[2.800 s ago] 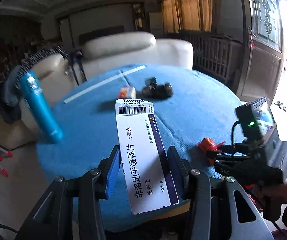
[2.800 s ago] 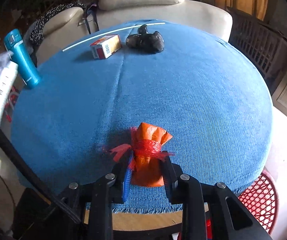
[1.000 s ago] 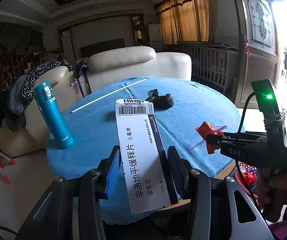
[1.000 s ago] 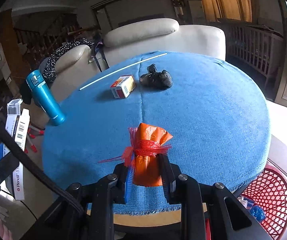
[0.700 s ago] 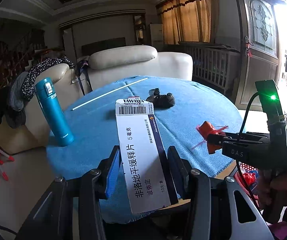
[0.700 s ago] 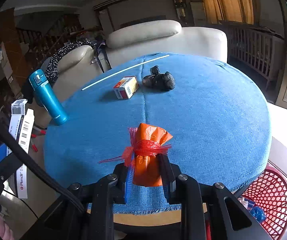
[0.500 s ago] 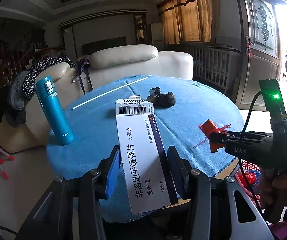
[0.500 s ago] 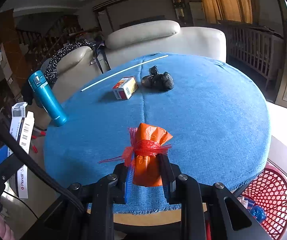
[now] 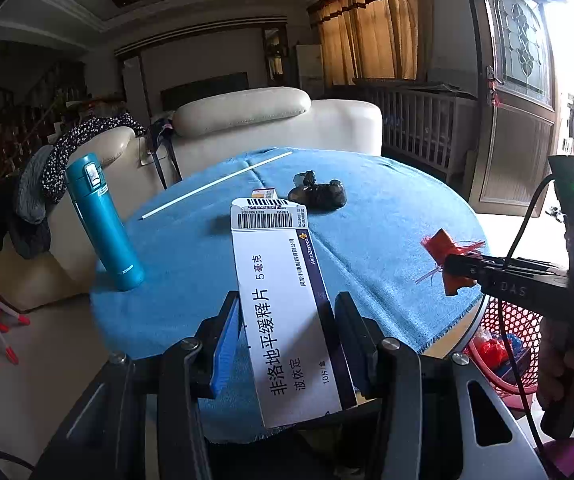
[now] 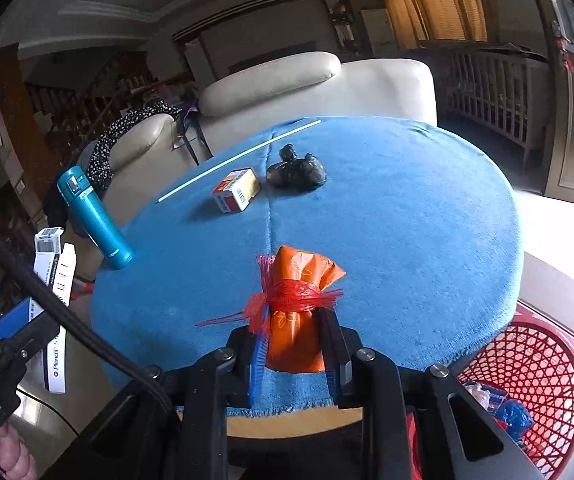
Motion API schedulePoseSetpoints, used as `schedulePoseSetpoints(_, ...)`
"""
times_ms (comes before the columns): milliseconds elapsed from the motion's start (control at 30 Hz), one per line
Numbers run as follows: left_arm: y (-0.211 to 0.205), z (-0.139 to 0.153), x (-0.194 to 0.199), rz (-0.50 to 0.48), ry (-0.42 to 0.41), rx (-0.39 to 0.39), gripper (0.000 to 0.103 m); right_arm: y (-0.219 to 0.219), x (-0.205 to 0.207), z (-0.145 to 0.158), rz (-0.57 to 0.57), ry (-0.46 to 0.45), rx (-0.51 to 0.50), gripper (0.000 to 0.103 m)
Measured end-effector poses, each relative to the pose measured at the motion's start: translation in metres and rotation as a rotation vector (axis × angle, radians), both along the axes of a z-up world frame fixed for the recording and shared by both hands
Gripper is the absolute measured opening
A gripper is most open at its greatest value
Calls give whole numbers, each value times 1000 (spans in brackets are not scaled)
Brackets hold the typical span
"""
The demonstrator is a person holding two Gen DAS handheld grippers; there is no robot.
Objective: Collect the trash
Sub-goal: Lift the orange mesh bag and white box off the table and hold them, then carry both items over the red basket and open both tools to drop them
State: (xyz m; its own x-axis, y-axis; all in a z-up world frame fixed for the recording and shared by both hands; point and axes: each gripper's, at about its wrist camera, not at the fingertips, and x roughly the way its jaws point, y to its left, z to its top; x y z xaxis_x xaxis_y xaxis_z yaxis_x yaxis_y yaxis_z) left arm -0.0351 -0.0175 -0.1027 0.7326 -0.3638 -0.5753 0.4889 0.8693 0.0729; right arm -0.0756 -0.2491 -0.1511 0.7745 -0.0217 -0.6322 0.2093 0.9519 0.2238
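My left gripper (image 9: 287, 320) is shut on a long white medicine box (image 9: 283, 304) with a barcode, held in the air off the near edge of the round blue-clothed table (image 9: 367, 216). The box also shows in the right wrist view (image 10: 57, 292). My right gripper (image 10: 293, 340) is shut on an orange packet tied with red netting (image 10: 297, 312), held above the table's near edge; it shows in the left wrist view (image 9: 445, 258). A small orange-and-white box (image 10: 237, 194) and a black tied bag (image 10: 297, 172) lie on the far part of the table.
A red mesh basket (image 10: 527, 376) with some trash in it stands on the floor at the lower right of the table. A teal flask (image 9: 103, 220) stands at the table's left edge. A white stick (image 10: 239, 160) lies at the back. A cream sofa (image 9: 279, 124) stands behind.
Both grippers have lifted and pulled back from the table with their loads. The orange packet has come up off the cloth. In the last second there is only a slight drift.
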Motion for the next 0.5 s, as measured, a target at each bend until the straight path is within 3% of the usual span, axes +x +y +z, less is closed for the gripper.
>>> schedulePoseSetpoints(300, -19, -1, 9, -18, 44, 13, 49, -15, -29, 31, -48, -85, -60, 26)
schedulePoseSetpoints(500, -45, 21, 0, -87, 12, 1, 49, -48, -74, 56, -135, -145, -78, 26)
